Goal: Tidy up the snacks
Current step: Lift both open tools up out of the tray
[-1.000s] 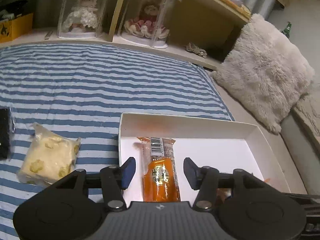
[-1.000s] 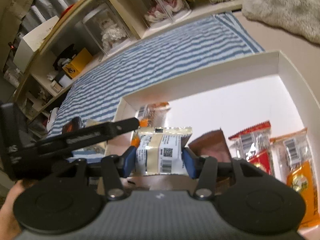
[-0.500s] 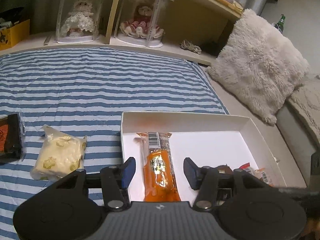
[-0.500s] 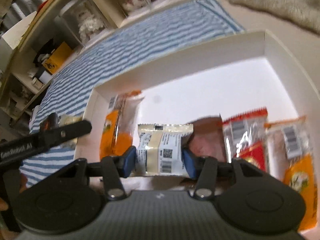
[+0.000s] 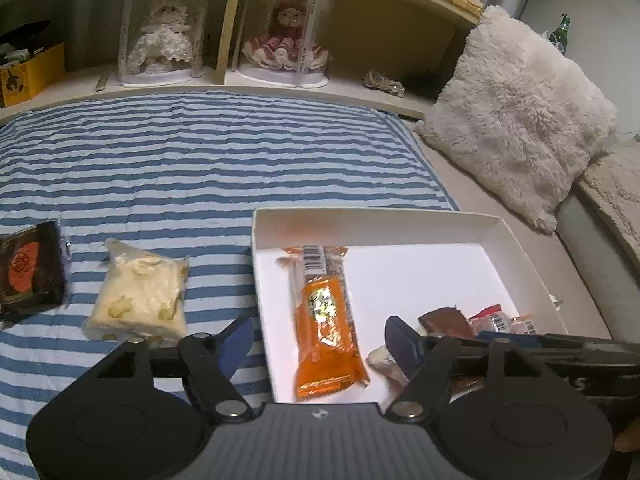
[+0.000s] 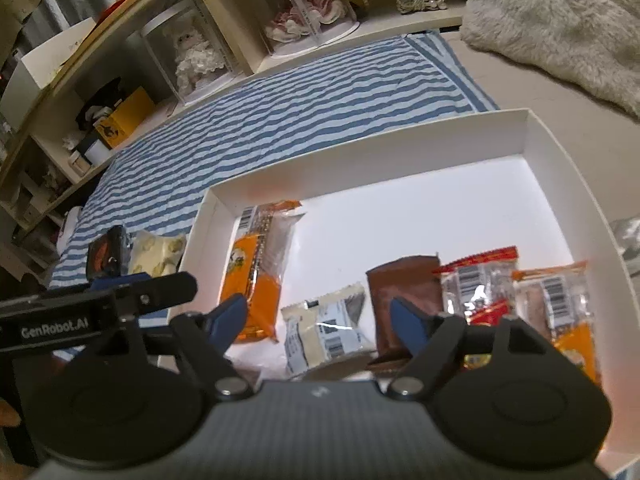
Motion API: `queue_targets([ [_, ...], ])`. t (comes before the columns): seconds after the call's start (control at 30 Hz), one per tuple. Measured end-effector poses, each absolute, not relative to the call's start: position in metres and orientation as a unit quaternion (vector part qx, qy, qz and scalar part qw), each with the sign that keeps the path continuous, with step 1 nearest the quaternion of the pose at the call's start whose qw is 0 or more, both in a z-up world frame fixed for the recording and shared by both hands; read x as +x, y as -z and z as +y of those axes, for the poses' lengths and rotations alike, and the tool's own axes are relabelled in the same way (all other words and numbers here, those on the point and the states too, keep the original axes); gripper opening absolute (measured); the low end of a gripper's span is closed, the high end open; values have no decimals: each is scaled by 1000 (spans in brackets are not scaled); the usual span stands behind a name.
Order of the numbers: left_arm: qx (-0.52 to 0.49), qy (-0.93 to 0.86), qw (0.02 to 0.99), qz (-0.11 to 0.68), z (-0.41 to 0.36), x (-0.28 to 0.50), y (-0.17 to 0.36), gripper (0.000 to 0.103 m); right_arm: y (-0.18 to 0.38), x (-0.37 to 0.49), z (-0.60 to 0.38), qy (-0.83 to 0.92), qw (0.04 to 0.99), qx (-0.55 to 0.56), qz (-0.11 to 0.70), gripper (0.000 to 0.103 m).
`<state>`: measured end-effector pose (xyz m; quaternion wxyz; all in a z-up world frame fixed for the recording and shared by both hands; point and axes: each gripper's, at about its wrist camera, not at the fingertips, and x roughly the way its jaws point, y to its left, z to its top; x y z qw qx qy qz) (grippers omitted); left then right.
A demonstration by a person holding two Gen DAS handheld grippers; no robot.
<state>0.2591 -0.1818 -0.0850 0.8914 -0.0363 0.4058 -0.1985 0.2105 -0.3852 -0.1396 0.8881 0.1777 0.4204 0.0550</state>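
Both grippers stand with their blue-tipped jaws spread wide and nothing between them. Over the near edge of the white box [image 6: 372, 160] hangs the right gripper [image 6: 318, 318], and just past its fingertips a cream packet [image 6: 324, 332] with barcodes lies flat on the box floor, free of either finger. Beside that packet to the right sits a brown packet [image 6: 404, 300], then a red-and-clear packet [image 6: 476, 280] and an orange packet with a barcode [image 6: 556, 292] hard against the right wall. At the box's left wall lies a long orange bar [image 5: 326, 316], barcode end pointing away (its clear wrapper shows some darker filling).

Hovering over the box's near-left corner is the left gripper [image 5: 318, 346], one finger above the striped blanket [image 5: 200, 168], the other above the box floor. Out on the blanket, left of the box, a pale yellow bag [image 5: 140, 298] lies near the wall, and farther left a dark packet with an orange disc [image 5: 30, 268]. Beyond are a shelf with two cased dolls [image 5: 164, 44] and a fluffy cushion [image 5: 516, 120] to the right.
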Motion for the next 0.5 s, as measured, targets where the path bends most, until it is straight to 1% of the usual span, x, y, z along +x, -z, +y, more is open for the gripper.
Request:
queue_targets([
  [0.1, -32, 194, 891, 409, -178, 257, 84, 79, 136, 207, -385, -43, 892, 161, 419, 87],
  [0.17, -27, 191, 891, 411, -174, 255, 82, 81, 133, 201, -385, -38, 894, 154, 419, 92],
  [0.3, -21, 190, 890, 415, -167, 251, 80, 90, 130, 194, -378, -27, 898, 128, 421, 96],
  [0.33, -20, 190, 889, 415, -165, 249, 79, 94, 130, 192, -375, -24, 898, 121, 421, 98],
  [0.37, -19, 190, 889, 417, -163, 248, 79, 96, 129, 189, -373, -22, 899, 113, 422, 103],
  [0.43, -19, 189, 888, 419, -159, 246, 77, 102, 127, 184, -369, -21, 902, 103, 419, 102],
  [0.5, -19, 188, 888, 420, -155, 243, 76, 103, 124, 178, -367, -18, 904, 99, 415, 102],
])
